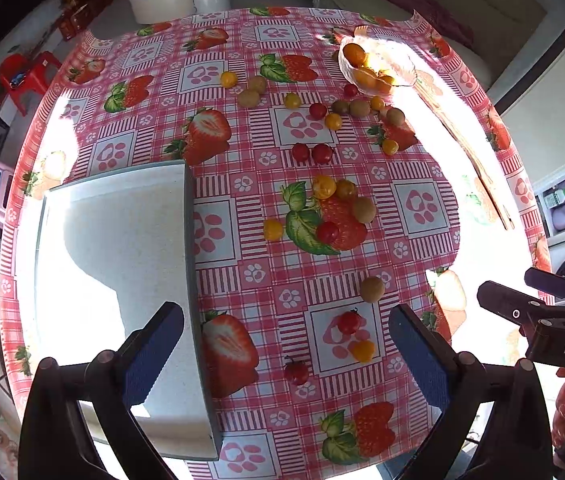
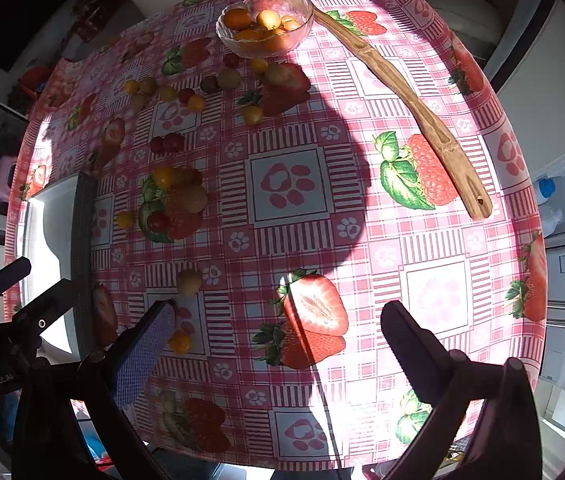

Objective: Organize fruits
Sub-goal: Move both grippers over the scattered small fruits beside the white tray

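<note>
Round table point(image 1: 242, 200) in strawberry-print cloth: scattered small fruits point(image 1: 324, 186), glass bowl point(image 2: 265, 24), wooden stick point(image 2: 402, 96), white tray point(image 1: 118, 280).

- Red cherry tomatoes point(image 1: 318, 111) loose on the bench: seven.
- Yellow cherry tomatoes point(image 1: 228, 79) loose: nine or so.
- Brown-green kiwi berries point(image 1: 372, 289): seven.
- Glass bowl point(image 2: 242, 46): one, its fruit uncountable.
- Wooden stick point(image 2: 410, 100): one.
- White tray point(image 1: 122, 240): one.

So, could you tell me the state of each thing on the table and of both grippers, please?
Left hand-held gripper: open, empty.
Right hand-held gripper: open, empty.
Clear glass bowl: upright, holding orange fruits.
White rectangular tray: flat, empty.
Long wooden utensil: lying flat.
Small red, yellow and brown fruits: scattered loose on the tablecloth.
</note>
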`<state>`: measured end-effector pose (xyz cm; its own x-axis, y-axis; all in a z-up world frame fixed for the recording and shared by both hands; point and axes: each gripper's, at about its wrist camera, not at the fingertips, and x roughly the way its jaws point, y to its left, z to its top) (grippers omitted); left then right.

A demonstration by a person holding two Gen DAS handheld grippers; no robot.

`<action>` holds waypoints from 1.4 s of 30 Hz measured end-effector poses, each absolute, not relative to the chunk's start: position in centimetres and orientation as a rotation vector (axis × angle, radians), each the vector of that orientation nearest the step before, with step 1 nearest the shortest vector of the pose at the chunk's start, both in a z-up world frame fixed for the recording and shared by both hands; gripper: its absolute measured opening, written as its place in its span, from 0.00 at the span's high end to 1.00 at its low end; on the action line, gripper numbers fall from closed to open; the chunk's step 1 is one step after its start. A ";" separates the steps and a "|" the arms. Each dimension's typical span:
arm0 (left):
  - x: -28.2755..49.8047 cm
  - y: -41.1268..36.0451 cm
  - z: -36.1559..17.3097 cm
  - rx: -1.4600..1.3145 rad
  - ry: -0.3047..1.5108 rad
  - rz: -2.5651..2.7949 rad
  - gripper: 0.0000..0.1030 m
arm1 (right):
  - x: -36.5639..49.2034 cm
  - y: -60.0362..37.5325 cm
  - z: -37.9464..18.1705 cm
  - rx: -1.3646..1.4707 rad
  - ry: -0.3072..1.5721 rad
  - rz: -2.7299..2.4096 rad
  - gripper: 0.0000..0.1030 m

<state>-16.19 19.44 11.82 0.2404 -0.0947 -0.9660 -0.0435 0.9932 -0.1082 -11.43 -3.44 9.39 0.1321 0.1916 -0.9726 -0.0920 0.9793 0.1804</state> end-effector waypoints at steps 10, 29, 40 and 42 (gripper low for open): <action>-17.1 20.0 14.6 0.027 1.346 -0.046 0.00 | -12.4 -2.6 12.3 0.081 1.472 0.211 0.00; -16.4 20.8 16.7 0.032 1.280 0.036 0.00 | -11.1 -2.0 14.0 -0.051 1.474 0.202 0.00; -16.9 21.0 16.9 0.016 1.280 0.049 0.00 | -11.8 -1.7 14.2 -0.070 1.474 0.209 0.00; -16.9 21.1 17.0 0.016 1.279 0.051 0.00 | -12.0 -1.7 14.3 -0.070 1.471 0.207 0.00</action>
<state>-16.91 21.14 16.98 0.2867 0.0470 -0.9569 -0.0290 0.9988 0.0404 -11.95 -1.68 14.26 0.0860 0.0960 -0.9917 -0.1818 0.9801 0.0791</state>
